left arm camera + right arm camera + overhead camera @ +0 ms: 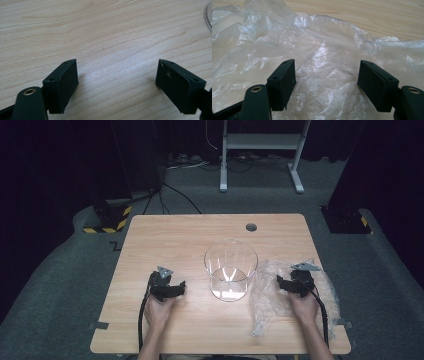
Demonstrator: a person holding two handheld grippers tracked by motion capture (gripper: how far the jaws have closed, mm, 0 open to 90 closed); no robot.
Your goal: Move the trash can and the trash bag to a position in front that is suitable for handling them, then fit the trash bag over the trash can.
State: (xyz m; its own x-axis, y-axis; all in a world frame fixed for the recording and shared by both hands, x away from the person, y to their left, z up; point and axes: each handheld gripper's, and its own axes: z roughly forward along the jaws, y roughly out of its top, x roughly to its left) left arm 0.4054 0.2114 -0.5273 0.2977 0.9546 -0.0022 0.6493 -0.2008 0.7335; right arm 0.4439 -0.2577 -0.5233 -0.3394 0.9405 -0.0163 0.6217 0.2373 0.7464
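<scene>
A clear round container [230, 269] stands upright near the middle of the wooden table [170, 235]. A crumpled clear plastic bag [270, 295] lies flat to its right. My left gripper [181, 287] rests on the table left of the container, jaws wide apart over bare wood [115, 75]. My right gripper [281, 281] sits on the bag, open; crinkled plastic [322, 57] lies under and between its jaws, and the pads [372, 82] do not press on it. The container's rim [208, 15] shows at the edge of the left gripper view.
A round cable hole [251, 227] is in the table's far side. Beyond the table stand a white desk frame [260, 150] and black stands with yellow-striped bases [107, 222] on grey carpet. Bare wood stretches along the table's left and far sides.
</scene>
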